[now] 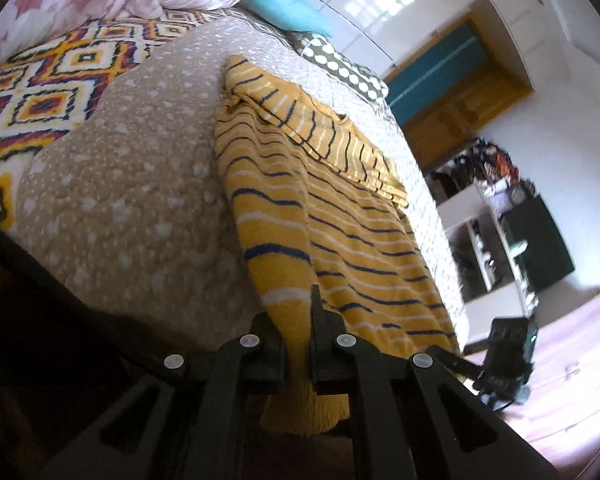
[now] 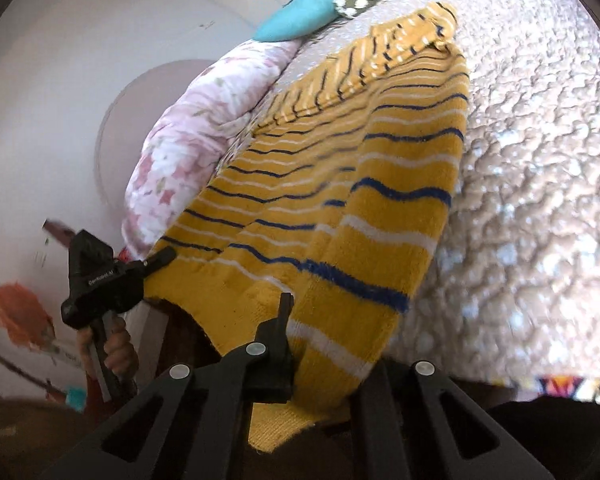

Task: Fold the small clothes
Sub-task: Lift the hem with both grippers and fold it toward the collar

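Lifting the hem evenly is what this fold seems to call for: both corners should rise together and travel toward the neckline without one side running ahead, or the knit will skew and the stripes will end up crooked.

The mustard-yellow knitted sweater with navy and white stripes [image 1: 324,216] lies spread on the beige dotted quilt of the bed [image 1: 140,168], its hem at the near edge of the bed and one sleeve folded across its far end, toward the turquoise pillow [image 1: 284,4].

The left tongs [image 1: 298,344] are clamped tight on one hem corner, the ribbed band bunched between the jaws and hanging out below them. The right tongs [image 2: 300,356] are pinched shut on the other hem corner, cloth draping over one side.

Seen from the right wrist view, a hand [image 2: 116,350] grips the handle of the left tool beside the sweater's edge. Both tools slant downward toward the sweater from the near side of the bed. I would keep the pull gentle, since the far half looks free to drag across the quilt.
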The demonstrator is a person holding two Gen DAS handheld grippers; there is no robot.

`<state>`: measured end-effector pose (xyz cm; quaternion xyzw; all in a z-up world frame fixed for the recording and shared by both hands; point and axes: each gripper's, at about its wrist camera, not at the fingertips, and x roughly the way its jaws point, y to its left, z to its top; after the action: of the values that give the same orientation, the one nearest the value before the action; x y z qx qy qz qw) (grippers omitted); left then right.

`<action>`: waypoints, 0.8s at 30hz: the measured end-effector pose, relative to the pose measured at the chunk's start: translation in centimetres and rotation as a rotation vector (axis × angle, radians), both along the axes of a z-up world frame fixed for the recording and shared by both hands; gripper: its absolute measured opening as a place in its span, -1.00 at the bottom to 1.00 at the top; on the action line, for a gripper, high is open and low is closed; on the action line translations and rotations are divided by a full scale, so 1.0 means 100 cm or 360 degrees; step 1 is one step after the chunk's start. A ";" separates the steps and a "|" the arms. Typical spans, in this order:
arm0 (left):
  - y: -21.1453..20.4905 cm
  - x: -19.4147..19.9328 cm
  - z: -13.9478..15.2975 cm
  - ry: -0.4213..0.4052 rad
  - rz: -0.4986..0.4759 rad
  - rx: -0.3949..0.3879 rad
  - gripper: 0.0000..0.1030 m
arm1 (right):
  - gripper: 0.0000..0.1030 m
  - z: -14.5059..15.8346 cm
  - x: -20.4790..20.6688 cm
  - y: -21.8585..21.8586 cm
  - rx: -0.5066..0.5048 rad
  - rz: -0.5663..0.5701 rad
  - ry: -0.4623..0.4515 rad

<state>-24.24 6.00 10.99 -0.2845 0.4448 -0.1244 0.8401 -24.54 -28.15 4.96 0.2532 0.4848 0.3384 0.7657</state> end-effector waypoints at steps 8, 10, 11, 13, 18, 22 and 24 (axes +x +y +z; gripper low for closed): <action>0.011 0.024 -0.031 0.0161 0.0019 0.0111 -0.86 | -0.84 -0.008 0.000 0.010 -0.0059 0.0083 0.0014; 0.017 0.046 -0.016 0.0093 0.0049 0.0133 -0.86 | -0.84 0.004 0.015 0.011 -0.0084 0.0083 -0.0056; 0.019 0.059 -0.006 0.0049 0.0058 0.0139 -0.86 | -0.85 0.015 0.029 0.015 -0.0085 0.0069 -0.0102; 0.021 0.093 0.013 -0.0055 0.0087 0.0170 -0.85 | -0.85 0.032 0.053 0.015 -0.0089 0.0028 -0.0193; 0.029 0.194 0.034 -0.0124 0.0166 0.0173 -0.85 | -0.85 0.069 0.139 0.025 -0.0114 -0.0153 -0.0341; 0.030 0.264 0.024 -0.0037 0.0200 0.0211 -0.85 | -0.85 0.073 0.196 0.030 -0.0184 -0.0280 -0.0336; 0.031 0.292 0.015 0.0011 0.0213 0.0228 -0.85 | -0.85 0.072 0.219 0.031 -0.0227 -0.0321 -0.0325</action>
<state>4.92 9.10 12.48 -0.2533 0.4356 -0.0349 0.8631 -2.61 -25.02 12.16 0.2100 0.3995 0.2486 0.8570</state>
